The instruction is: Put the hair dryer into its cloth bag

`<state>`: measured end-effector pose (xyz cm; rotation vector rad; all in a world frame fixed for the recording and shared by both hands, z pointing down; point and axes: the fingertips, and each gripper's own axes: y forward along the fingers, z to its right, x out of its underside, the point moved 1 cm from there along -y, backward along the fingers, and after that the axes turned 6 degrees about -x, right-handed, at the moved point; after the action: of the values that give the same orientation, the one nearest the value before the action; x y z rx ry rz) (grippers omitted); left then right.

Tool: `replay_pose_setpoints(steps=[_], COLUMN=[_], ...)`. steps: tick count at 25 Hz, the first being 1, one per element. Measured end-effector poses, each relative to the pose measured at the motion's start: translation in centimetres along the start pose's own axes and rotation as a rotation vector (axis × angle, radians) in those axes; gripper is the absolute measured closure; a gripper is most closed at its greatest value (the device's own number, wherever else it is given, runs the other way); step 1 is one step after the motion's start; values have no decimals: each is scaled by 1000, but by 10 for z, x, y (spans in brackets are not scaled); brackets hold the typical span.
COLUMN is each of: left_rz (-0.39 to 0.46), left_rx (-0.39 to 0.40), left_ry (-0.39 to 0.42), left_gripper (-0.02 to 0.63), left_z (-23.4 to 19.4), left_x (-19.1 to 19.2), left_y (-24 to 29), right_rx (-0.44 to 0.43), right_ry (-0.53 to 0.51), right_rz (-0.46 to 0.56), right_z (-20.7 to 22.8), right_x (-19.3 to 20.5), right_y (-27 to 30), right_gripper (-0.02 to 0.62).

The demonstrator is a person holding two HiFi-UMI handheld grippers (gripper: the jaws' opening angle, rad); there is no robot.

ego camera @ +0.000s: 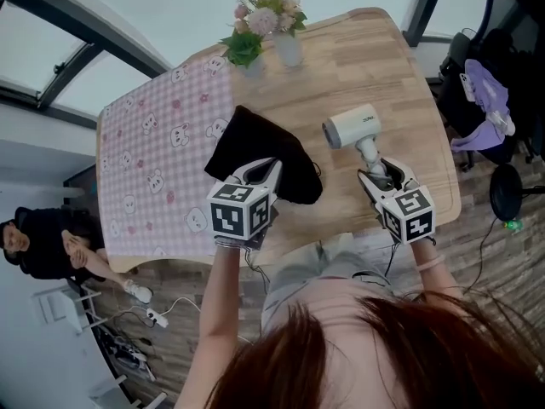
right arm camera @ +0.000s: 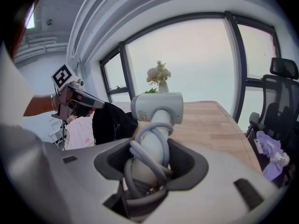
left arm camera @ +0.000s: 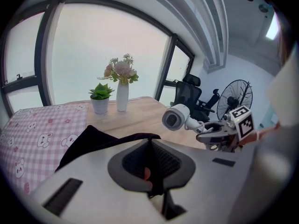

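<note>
With the jaws of our left gripper clamped on the edge of the bag and those of our right gripper on the handle of the hair dryer, at the bag's three o'clock, we judge the next move is steering it into the bag's mouth.

— The hair dryer?
— White, its grey cord wound round the handle; the right gripper clamps that handle, one barrel end turned toward the bag
— And the cloth bag?
— Black and limp, one edge pinched in the left gripper, the rest hanging slack
</note>
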<state>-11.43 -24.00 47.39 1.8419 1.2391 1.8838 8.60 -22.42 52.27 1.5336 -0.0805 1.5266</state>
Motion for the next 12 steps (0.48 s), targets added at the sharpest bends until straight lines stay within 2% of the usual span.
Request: replay_pose_setpoints(steps=[12], left_rz=[7], left_rx=[-24], left_ry=[7], left_gripper=[584], left_z=[6], left_x=[7], left_y=[-2], right_rx=[-174], right_ry=[-99], right_rz=[-37], right_z=[-48], right_x=[17], right_y=[-28], right_gripper=[379])
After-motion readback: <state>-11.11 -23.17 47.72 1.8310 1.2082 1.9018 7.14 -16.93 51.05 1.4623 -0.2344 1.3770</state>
